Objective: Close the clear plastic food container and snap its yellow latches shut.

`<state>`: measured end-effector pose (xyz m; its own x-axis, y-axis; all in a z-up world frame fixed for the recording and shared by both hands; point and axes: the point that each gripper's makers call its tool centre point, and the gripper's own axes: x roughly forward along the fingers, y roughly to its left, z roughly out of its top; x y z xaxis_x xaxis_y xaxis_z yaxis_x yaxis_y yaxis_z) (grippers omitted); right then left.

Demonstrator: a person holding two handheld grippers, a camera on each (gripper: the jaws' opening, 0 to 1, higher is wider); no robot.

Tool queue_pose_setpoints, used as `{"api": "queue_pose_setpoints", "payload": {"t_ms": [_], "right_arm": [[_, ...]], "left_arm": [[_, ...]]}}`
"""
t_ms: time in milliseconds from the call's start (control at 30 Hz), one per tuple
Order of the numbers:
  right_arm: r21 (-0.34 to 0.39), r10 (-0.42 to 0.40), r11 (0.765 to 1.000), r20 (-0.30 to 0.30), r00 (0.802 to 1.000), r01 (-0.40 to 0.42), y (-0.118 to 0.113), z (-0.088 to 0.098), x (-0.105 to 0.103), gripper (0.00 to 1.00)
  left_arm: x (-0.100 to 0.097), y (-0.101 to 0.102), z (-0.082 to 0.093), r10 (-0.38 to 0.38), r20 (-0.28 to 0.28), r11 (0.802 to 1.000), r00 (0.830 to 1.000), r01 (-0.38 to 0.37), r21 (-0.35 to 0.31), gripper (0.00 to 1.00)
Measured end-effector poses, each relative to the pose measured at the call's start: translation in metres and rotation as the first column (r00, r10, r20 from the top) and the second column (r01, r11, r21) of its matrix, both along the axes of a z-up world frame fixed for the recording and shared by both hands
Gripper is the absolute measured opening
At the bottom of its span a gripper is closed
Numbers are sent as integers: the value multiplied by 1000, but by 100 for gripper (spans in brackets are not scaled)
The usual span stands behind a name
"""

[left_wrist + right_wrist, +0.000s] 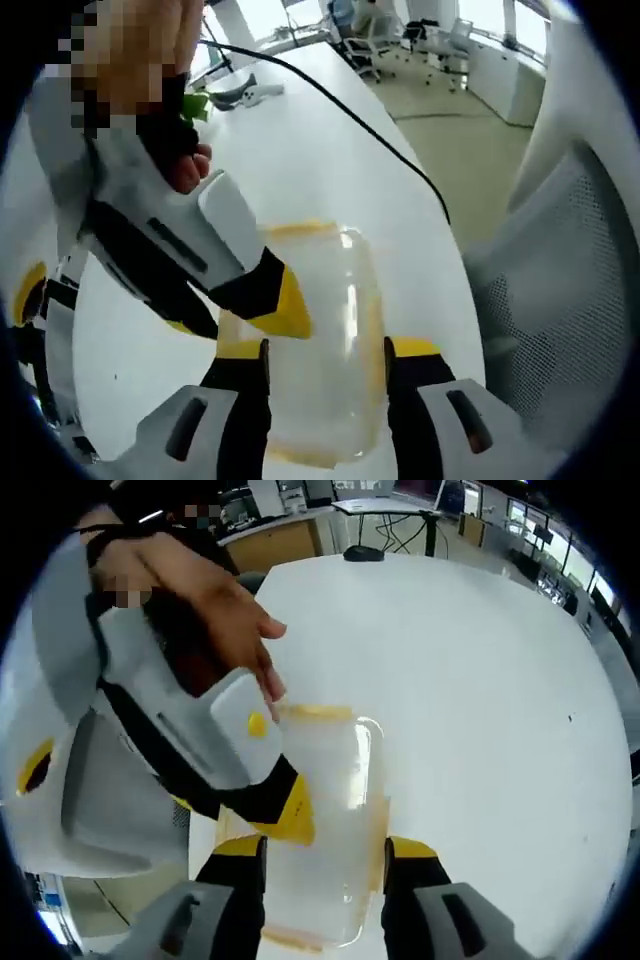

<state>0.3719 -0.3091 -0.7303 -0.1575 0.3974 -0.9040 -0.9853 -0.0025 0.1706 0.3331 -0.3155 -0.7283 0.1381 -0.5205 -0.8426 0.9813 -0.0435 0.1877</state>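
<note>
Container (320, 340) sits btwn both grippers' (325, 375) (322, 865) wide-open jaws, each straddling it from opposite ends.

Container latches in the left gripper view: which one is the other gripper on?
The latch on the view's left, under the right gripper's yellow tip; the far latch lies bare.

left gripper (325, 375) | white body, blk jaws w/ yellow tips | 2 jaws
</note>
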Motion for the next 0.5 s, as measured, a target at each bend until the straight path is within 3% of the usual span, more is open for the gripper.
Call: {"api": "queue_pose_setpoints", "payload": {"t_ms": [67,100,233,367,500], "right_arm": [[50,-70,996,-38,997,72,-1,7,-2,42],[75,-75,994,-46,996,78,1,11,-4,44],[92,-58,994,0,998,57,-9,15,-10,42],[119,-62,991,40,997,56,-10,19,-16,50],[150,-66,987,50,997,58,-10,22,-24,51]], "left_arm": [[-3,-4,7,11,-44,998,999,-14,-57,45],[-2,-3,10,6,-38,998,999,-9,-65,44],[-1,3,12,6,-49,998,999,-8,-57,46],[0,6,16,4,-73,997,997,-10,-82,49],[3,13,20,11,-75,996,997,-18,-86,52]]}}
